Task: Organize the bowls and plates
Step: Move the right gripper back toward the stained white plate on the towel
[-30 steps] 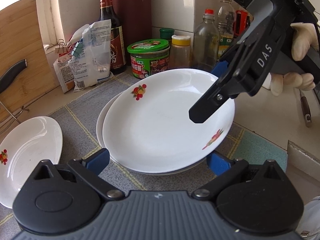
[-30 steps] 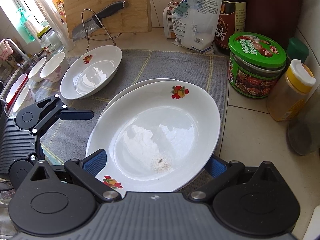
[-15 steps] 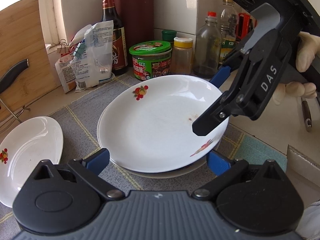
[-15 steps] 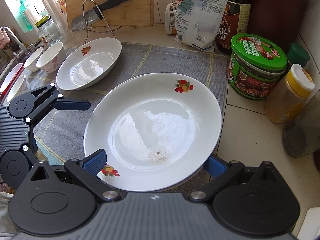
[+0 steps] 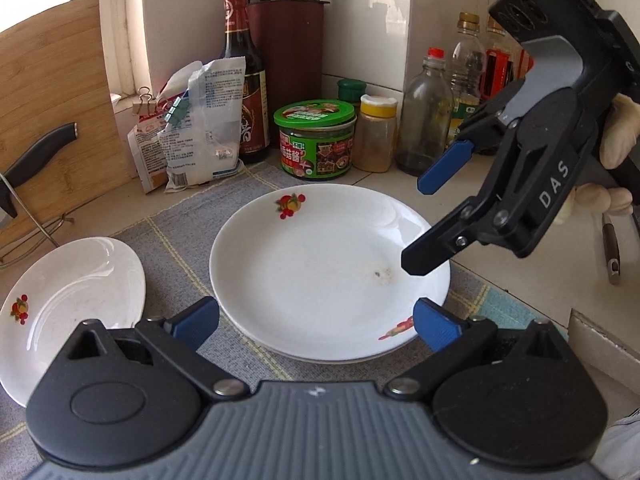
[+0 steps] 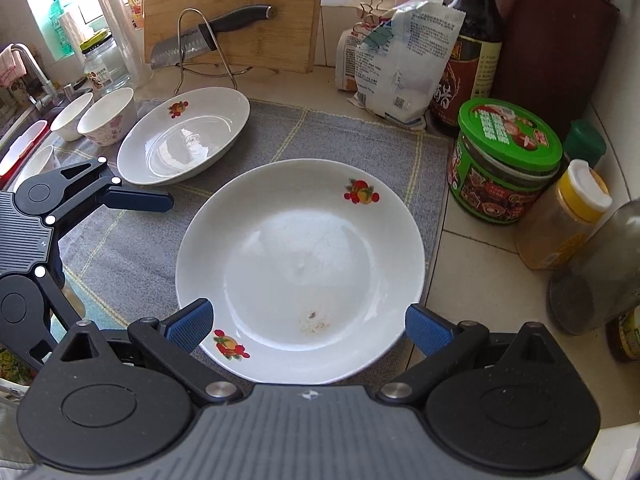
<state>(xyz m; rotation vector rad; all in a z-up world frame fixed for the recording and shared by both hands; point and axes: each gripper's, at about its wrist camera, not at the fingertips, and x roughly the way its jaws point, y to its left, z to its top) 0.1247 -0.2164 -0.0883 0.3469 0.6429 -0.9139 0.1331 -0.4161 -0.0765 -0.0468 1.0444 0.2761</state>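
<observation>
The left hand-held gripper (image 5: pixel 316 322) is seen with its blue-padded fingers spread wide apart, nothing between them; it is held low at the near rim of the round white porcelain plate with red fruit motifs (image 5: pixel 320 264), and the pads are not seen to touch that rim; the right hand-held gripper (image 5: pixel 416 224) is likewise spread wide with nothing clamped, raised above the right edge of the same plate and gripped by a hand in a pale glove (image 5: pixel 616 160); in the right wrist view its blue pads (image 6: pixel 426 330) are seen on either side of the plate's near rim, apart from it; the plate is set flat on a second white plate (image 5: pixel 368 357), of which only a thin edge is shown beneath it; a small brown speck is seen in the upper plate's well; the stack rests on a grey woven mat with yellow lines (image 6: pixel 328 136) laid on the bench (image 6: pixel 476 280); a shallow white oval dish with a fruit motif (image 6: pixel 184 136) lies apart on the same mat, beyond the left hand-held gripper; two small white bowls (image 6: pixel 104 120) are placed further out, near the sink tap; just beside the mat are stood a green-lidded glass jar (image 6: pixel 506 160), a yellow-capped spice jar (image 6: pixel 564 220) and a dark sauce bottle (image 6: pixel 470 52); white clipped bags (image 6: pixel 396 60) lean near them; a wooden cutting board (image 6: pixel 236 12) is propped behind a black-handled knife (image 6: pixel 208 38) on a wire rack
</observation>
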